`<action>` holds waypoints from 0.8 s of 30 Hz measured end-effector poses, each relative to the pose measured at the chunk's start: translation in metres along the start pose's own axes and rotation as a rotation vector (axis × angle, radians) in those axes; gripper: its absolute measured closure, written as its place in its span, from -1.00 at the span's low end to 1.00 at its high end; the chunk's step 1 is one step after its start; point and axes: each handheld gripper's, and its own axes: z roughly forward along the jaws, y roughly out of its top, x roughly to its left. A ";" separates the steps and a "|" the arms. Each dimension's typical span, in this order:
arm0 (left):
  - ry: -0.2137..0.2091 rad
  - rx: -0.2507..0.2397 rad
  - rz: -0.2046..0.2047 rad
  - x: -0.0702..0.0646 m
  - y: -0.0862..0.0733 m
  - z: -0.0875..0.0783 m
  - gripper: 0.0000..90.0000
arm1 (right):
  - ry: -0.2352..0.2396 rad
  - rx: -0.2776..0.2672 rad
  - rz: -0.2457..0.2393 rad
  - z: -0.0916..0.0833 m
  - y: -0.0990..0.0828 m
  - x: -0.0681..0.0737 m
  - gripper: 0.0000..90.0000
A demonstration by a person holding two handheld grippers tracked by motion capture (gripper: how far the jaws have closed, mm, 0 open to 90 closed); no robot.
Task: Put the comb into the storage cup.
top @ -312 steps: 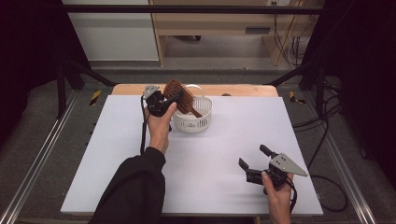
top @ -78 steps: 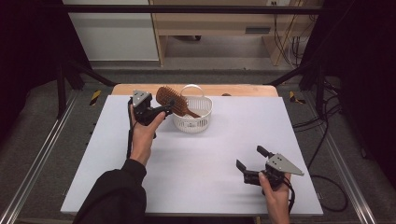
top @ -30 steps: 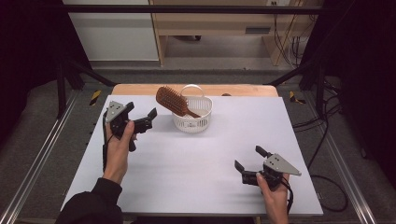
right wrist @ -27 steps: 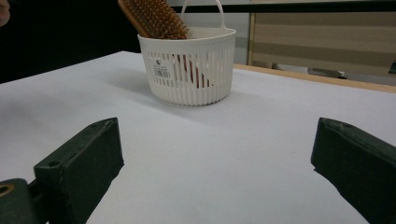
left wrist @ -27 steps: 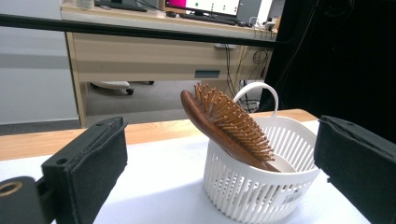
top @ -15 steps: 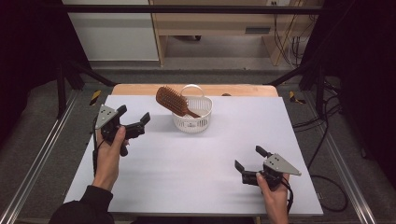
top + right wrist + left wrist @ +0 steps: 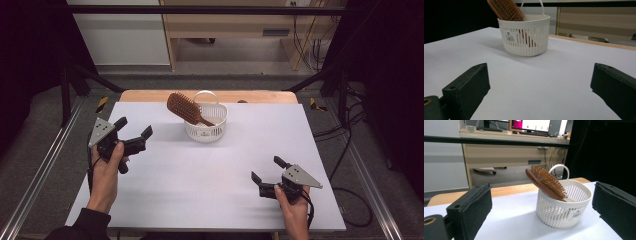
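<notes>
A brown wooden hairbrush [image 7: 184, 108] [image 7: 546, 182] [image 7: 506, 9] leans handle-down in a small white slotted basket [image 7: 206, 129] [image 7: 564, 207] [image 7: 525, 37] at the back middle of the white table [image 7: 200, 170]. My left gripper [image 7: 134, 131] [image 7: 541, 210] is open and empty at the table's left, well away from the basket, jaws pointing toward it. My right gripper [image 7: 265, 169] [image 7: 539, 85] rests open and empty near the front right edge, also facing the basket.
A wooden strip [image 7: 150, 95] runs along the table's far edge. Metal rails [image 7: 45, 165] flank the table. A cabinet and desk [image 7: 235, 25] stand beyond, with cables [image 7: 350, 135] on the floor at right.
My left gripper let go of the hairbrush, leaving it in the basket, then drew back left and toward the person with jaws open. The right gripper has hardly moved.
</notes>
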 end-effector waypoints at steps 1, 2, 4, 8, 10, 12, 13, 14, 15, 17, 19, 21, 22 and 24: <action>0.004 0.000 0.004 0.001 0.000 -0.002 -0.94 | 0.000 0.000 0.000 0.000 0.000 0.000 -0.94; 0.004 -0.001 0.005 0.002 0.000 -0.003 -0.94 | -0.001 0.000 -0.001 0.000 0.000 0.000 -0.94; 0.009 0.000 0.008 0.003 -0.001 -0.006 -0.94 | -0.001 0.000 0.000 0.000 0.000 0.000 -0.94; 0.019 0.001 0.039 0.005 -0.003 -0.014 -0.94 | -0.002 0.000 0.000 0.000 0.000 0.000 -0.94; 0.017 0.001 0.045 0.006 -0.004 -0.018 -0.94 | -0.002 0.001 0.000 0.000 0.000 0.000 -0.94; 0.019 -0.002 0.045 0.007 -0.005 -0.020 -0.94 | -0.002 0.001 0.000 0.000 0.000 0.000 -0.94; 0.021 0.000 0.049 0.008 -0.005 -0.022 -0.94 | -0.002 0.001 -0.001 0.000 0.000 0.000 -0.94; 0.022 0.000 0.053 0.009 -0.005 -0.023 -0.94 | -0.002 0.001 0.000 0.000 0.000 0.000 -0.94; 0.025 0.000 0.056 0.009 -0.005 -0.025 -0.94 | -0.003 0.001 0.000 0.000 0.000 0.000 -0.94; 0.026 -0.003 0.055 0.010 -0.005 -0.028 -0.94 | -0.003 0.001 0.002 0.000 0.000 -0.001 -0.94; 0.023 -0.004 0.053 0.011 -0.006 -0.031 -0.94 | -0.003 0.001 0.001 0.000 0.000 -0.001 -0.94; 0.024 -0.008 0.056 0.011 -0.006 -0.034 -0.94 | -0.003 0.001 0.001 0.000 0.000 -0.001 -0.94; 0.022 -0.009 0.055 0.011 -0.006 -0.035 -0.94 | -0.003 0.002 0.002 0.000 0.000 -0.001 -0.94; 0.020 -0.010 0.052 0.012 -0.006 -0.038 -0.94 | -0.003 0.002 0.002 0.000 0.000 0.000 -0.94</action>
